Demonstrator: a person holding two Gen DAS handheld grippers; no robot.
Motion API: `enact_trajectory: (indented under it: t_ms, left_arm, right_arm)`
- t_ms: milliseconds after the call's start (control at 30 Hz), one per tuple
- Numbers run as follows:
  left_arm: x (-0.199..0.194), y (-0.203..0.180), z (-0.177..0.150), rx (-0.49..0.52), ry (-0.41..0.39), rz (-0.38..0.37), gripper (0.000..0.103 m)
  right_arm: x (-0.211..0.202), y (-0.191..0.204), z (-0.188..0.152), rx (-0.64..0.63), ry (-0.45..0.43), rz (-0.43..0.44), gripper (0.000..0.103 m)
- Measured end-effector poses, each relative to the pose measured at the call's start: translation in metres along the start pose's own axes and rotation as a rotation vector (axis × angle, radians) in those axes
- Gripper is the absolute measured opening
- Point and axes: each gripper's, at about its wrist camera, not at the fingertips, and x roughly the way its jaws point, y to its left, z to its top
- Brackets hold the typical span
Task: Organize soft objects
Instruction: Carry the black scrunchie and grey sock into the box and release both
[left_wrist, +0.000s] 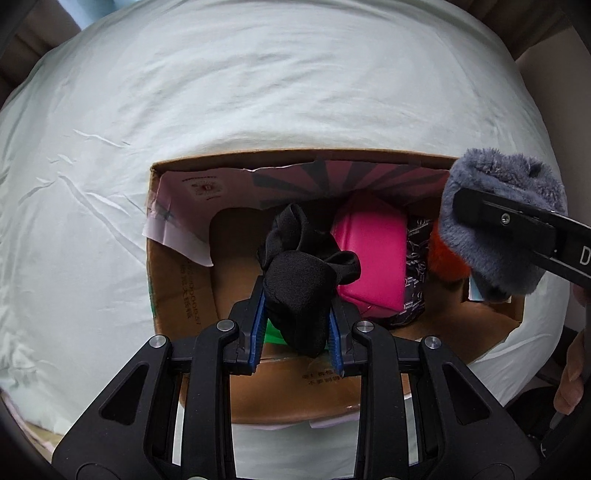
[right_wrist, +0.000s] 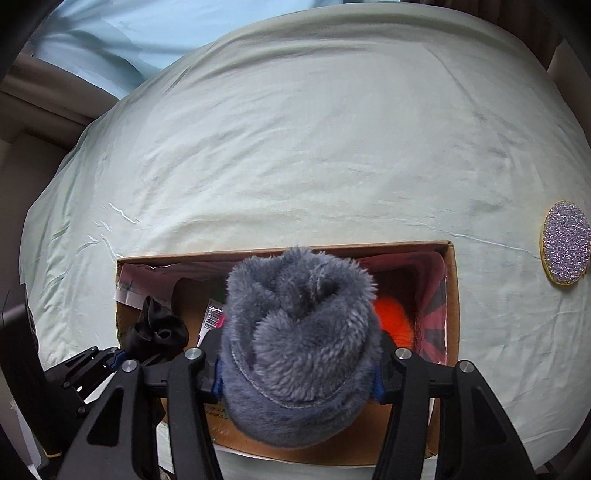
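- Left wrist view: my left hand-held gripper (left_wrist: 297, 325) is clamped nearly closed on a black fabric bundle (left_wrist: 301, 273), which hangs directly above the open cardboard box (left_wrist: 177, 295) on the bed (left_wrist: 258, 92). The drop lies straight below, into the bare floor of the box toward its left wall. The bundle's long axis runs away from me, along the fingers.
- Same view: a pink cushion (left_wrist: 369, 258) and a dark patterned item (left_wrist: 417, 266) fill the middle of the box; an orange fluffy item (left_wrist: 445, 258) sits at the right wall, mostly covered. My right hand-held gripper (left_wrist: 480, 221) enters from the right edge with the grey plush item (left_wrist: 509, 221); its far jaw is hidden.
- Right wrist view: my right hand-held gripper (right_wrist: 299, 373) holds the grey plush item (right_wrist: 299, 332) at a middling spread, the pads sunk in the pile. It hangs over the box's middle; I judge the right half the nearer free space.
- Same view: the plush hides most of the box's contents. A glittery oval pad (right_wrist: 565, 242) lies on the bed well apart, near its right edge, partly cut off.
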Motion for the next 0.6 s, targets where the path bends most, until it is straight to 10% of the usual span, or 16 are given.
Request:
enact_trajectory:
  t_ms: [67, 133, 600]
  left_arm:
    - [-0.004, -0.001, -0.002, 0.003, -0.022, -0.012, 0.043]
    - [-0.008, -0.003, -0.004, 0.018, -0.021, -0.023, 0.102]
    - [-0.031, -0.003, -0.031, 0.035, -0.058, -0.034, 0.103]
  right_arm:
    - [0.002, 0.0, 0.001, 0.01, -0.002, 0.022, 0.071]
    - [0.0, -0.001, 0.0, 0.02, -0.017, 0.042, 0.089]
    - [-0.032, 0.001, -0.021, -0.002, -0.08, 0.014, 0.098]
